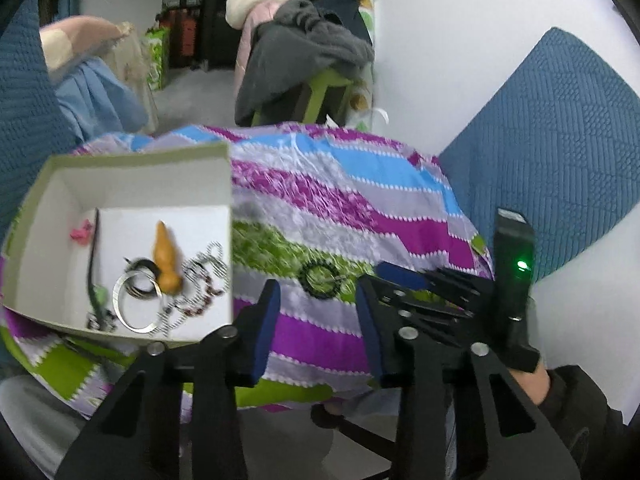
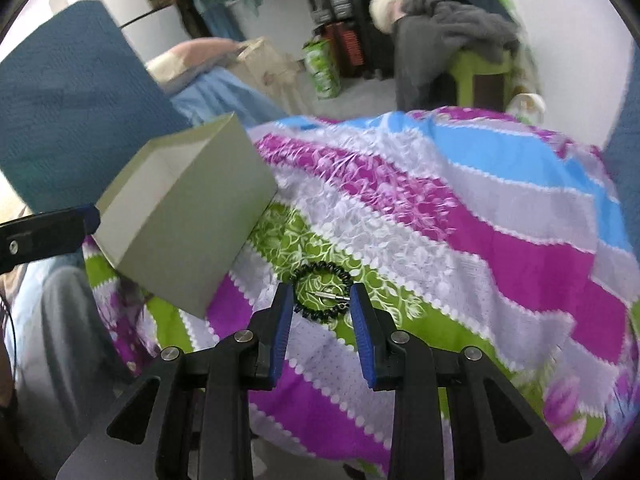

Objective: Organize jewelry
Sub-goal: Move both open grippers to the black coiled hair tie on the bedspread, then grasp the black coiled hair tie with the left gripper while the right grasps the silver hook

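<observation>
I'm bringing my right gripper down on the black beaded bracelet, on the striped cloth just right of the open box. Jaws narrow, straddling it, not pinching. Left gripper half-open, empty, beside the box. Next: close, lift, drop it in the box.

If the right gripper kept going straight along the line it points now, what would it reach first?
Most likely the black beaded bracelet lying on the striped cloth. The right gripper has open jaws framing it, nothing in between. Depth is hard to judge, so how near the jaws are is unclear.
</observation>
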{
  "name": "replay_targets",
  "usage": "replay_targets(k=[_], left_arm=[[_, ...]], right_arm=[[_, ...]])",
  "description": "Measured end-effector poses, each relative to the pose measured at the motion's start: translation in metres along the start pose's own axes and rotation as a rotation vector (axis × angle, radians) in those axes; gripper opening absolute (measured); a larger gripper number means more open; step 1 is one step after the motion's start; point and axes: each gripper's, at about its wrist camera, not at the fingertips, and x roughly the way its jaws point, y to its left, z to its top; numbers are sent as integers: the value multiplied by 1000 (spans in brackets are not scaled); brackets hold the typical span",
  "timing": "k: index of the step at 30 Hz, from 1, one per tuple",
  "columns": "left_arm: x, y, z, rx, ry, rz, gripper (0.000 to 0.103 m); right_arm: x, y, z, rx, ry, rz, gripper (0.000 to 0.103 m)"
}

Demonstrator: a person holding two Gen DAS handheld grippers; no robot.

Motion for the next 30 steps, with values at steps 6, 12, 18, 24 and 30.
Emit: replay_targets(k=[6, 12, 18, 24, 30], left_arm=[[22, -8, -9, -34, 43, 10, 34], [33, -12, -13, -39, 67, 38, 34], [43, -11, -13, -46, 83, 61, 34], [56, -17, -15, -40, 106, 65, 34], [77, -22, -15, -25, 113, 97, 34]], right_arm=[[32, -9, 2, -71, 59, 6, 27], [50, -18, -6, -53, 128, 50, 26], [44, -13, -6, -86, 96, 41, 6], [29, -24, -4, -25, 77, 29, 5], [17, -36, -6, 21, 46, 41, 5]])
